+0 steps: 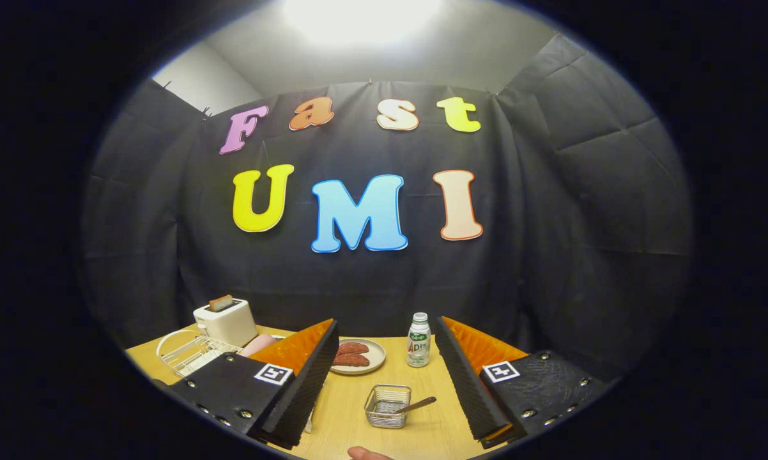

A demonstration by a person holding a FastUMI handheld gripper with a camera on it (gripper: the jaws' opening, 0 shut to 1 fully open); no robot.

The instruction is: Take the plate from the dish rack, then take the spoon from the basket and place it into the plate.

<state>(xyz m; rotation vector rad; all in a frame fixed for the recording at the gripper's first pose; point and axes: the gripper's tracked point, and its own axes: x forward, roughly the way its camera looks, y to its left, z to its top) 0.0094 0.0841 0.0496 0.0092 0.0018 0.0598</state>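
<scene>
Gripper [384,377] spread wide and empty, wooden-handled spoon [413,406] leaning in small wire basket [387,406] between its fingers

Showing pale wood grain on the table [422,421]. Gleaming silver on the wire-mesh basket [387,406], with a brown-handled spoon [416,404] in it. Displaying cream on the toaster [225,322], white on the dish rack [189,351], beige on the plate [377,361] under reddish-brown sausages [352,353]. Wearing green and white on the bottle [418,340].
</scene>
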